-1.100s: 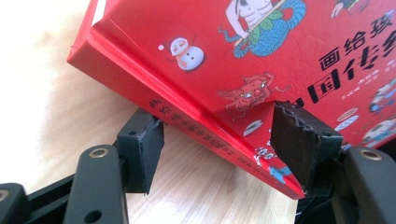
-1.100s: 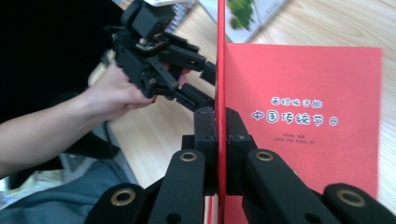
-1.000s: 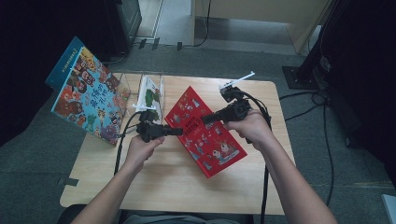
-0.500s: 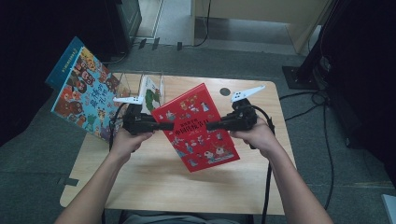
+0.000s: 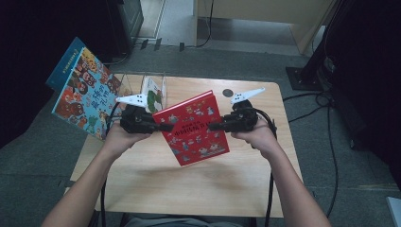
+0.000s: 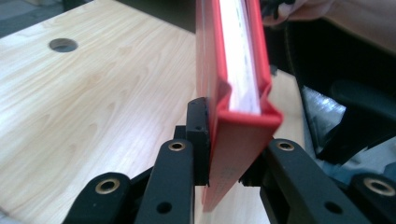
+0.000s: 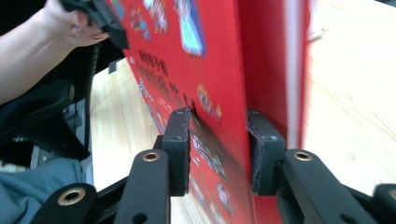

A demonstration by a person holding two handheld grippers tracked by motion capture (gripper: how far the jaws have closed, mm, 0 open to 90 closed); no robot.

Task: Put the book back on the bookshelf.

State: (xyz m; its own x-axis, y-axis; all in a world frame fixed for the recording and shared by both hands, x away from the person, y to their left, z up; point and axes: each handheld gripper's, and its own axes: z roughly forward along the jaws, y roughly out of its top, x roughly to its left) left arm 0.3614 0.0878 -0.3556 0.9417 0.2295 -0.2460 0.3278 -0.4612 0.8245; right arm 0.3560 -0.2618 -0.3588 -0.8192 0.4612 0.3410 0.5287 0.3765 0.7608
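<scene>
Above your wooden table [image 5: 198,189] you hold the red book [image 5: 196,128] tilted between both grippers. Your left gripper [image 6: 229,154] has just been closing and clamps its corner; your right gripper [image 7: 219,154] has just been opening, its pads bracketing the opposite edge loosely.

The red book's [image 7: 219,93] cover print is blurred, its top cut off.
</scene>
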